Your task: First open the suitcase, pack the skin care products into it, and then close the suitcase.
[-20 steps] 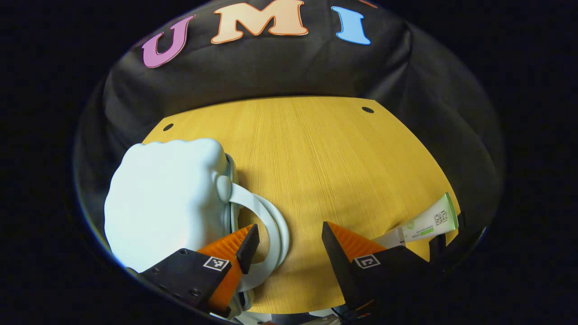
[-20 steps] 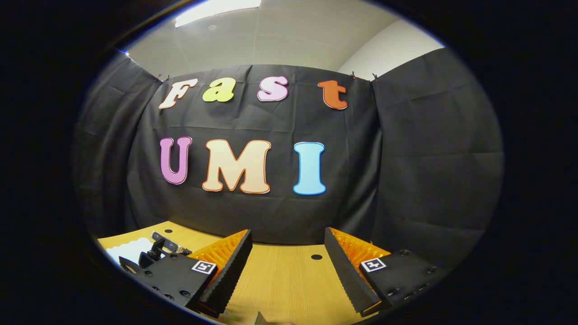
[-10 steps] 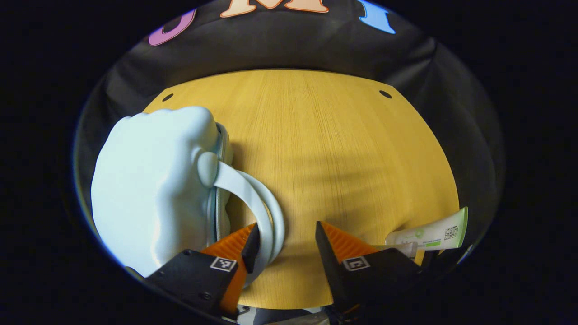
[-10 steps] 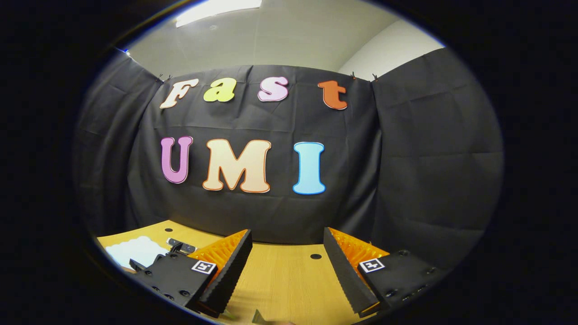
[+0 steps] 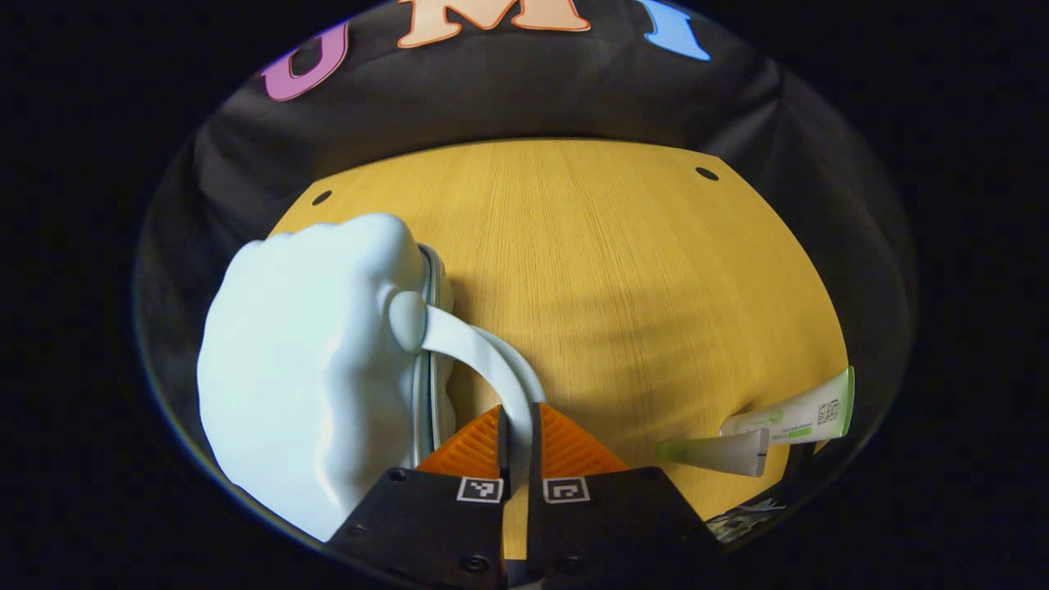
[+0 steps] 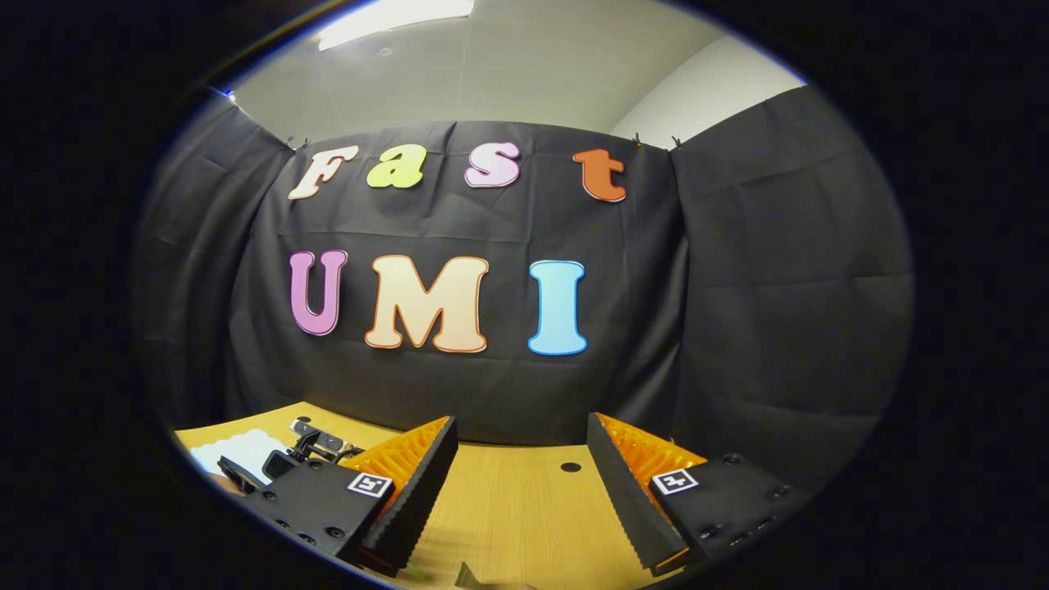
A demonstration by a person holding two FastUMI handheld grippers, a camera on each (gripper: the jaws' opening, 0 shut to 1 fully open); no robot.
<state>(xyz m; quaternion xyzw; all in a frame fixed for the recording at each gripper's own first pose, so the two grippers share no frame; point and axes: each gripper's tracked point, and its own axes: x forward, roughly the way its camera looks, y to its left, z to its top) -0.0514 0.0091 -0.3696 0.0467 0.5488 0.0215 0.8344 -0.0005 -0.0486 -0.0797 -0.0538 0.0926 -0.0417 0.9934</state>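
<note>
Left gripper [image 5: 518,438]: orange ribbed jaws clenched on curved pale-blue handle strap [image 5: 479,356] of puffy pale-blue cloud-shaped suitcase [image 5: 307,369]. Suitcase lies zipped shut on yellow wooden tabletop [image 5: 606,270], left of jaws. Two white-and-green skin-care tubes [image 5: 791,414] lie on tabletop, well right of suitcase, near edge. Right gripper [image 6: 520,483]: jaws spread wide, grasping nothing, above tabletop; suitcase corner [image 6: 238,449] far left beyond it.

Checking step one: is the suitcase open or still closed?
Closed: the suitcase shell halves sit together along the zipper seam; the left gripper jaws pinch its handle.
</note>
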